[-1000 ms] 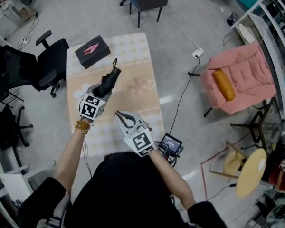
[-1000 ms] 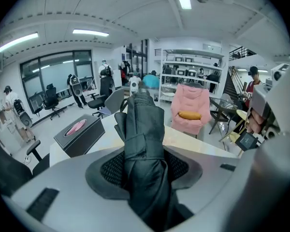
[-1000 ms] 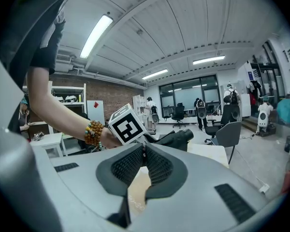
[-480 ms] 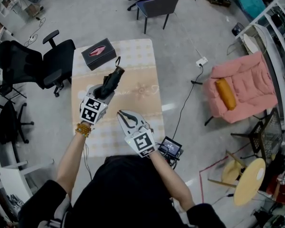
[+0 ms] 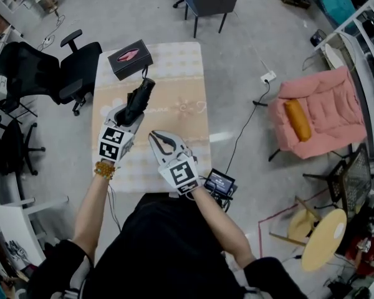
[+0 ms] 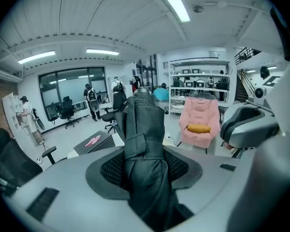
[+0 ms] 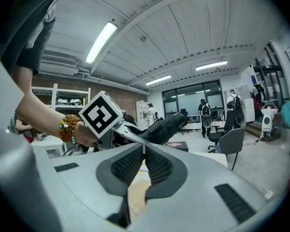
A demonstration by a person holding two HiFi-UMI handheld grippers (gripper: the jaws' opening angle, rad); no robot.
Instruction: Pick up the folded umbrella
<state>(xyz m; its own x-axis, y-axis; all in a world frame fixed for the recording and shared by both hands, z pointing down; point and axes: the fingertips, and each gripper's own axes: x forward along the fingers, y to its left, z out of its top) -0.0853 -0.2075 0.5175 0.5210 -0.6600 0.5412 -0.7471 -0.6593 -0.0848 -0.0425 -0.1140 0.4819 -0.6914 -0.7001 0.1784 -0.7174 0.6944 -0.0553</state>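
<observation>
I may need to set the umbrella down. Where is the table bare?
The tablecloth lies bare along its right half, from beside the black box to the right hand-held gripper. The left side is crowded: the box at the far corner, the umbrella in the left hand-held gripper nearer.

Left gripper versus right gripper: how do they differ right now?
The left gripper is clamped on the folded umbrella; the right gripper is shut on nothing. The left gripper reaches farther from the person than the right gripper. Both are above the table.
</observation>
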